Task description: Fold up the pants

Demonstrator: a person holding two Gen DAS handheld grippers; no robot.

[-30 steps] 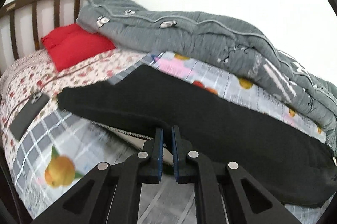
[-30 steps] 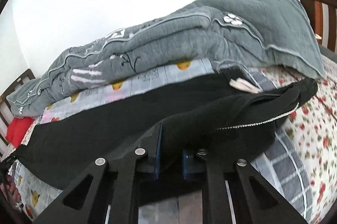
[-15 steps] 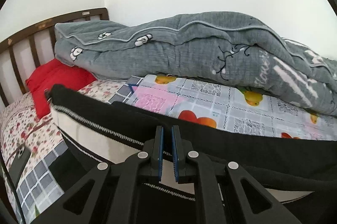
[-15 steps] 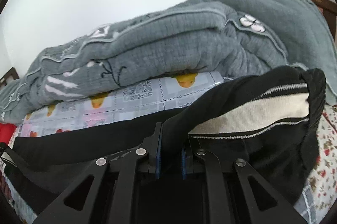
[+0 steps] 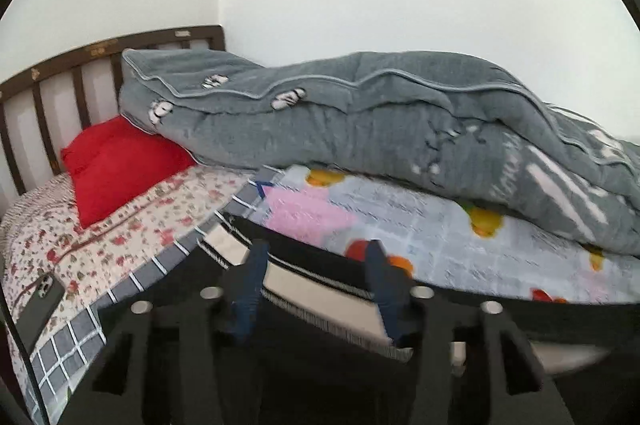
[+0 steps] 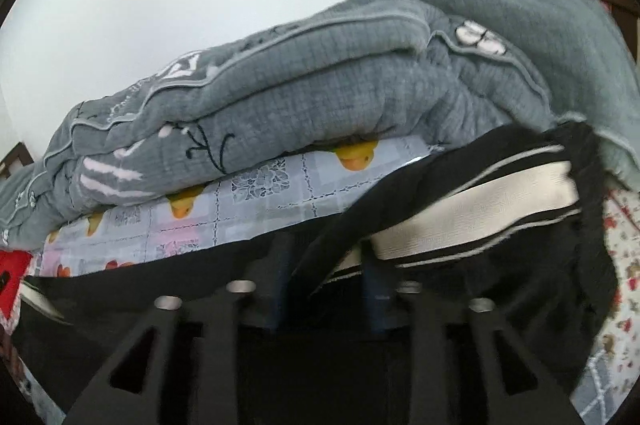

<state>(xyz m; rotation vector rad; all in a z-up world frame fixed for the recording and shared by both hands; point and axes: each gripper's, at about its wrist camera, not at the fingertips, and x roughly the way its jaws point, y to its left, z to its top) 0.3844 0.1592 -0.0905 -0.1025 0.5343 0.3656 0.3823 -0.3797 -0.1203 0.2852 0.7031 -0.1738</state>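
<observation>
The black pants (image 5: 320, 365) lie on the bed with their white-lined waistband (image 5: 320, 289) turned up. My left gripper (image 5: 316, 289) is open, its blue-padded fingers (image 5: 252, 289) spread on either side of the waistband, which rests between them. In the right wrist view the pants (image 6: 500, 285) bunch up with the white waistband lining (image 6: 472, 217) showing. My right gripper (image 6: 324, 289) is open too, with a fold of black cloth lying loose between its fingers (image 6: 372, 289).
A rolled grey quilt (image 5: 380, 129) lies along the wall at the back of the bed. A red pillow (image 5: 120, 165) leans by the wooden headboard (image 5: 60, 85). A phone (image 5: 40, 309) lies on the floral sheet (image 5: 120, 237) at left. The fruit-print sheet (image 5: 440, 225) lies under the pants.
Both grippers were shut on the waistband and have now opened, letting the cloth go. The lifted edge has come down toward the back of the bed.
</observation>
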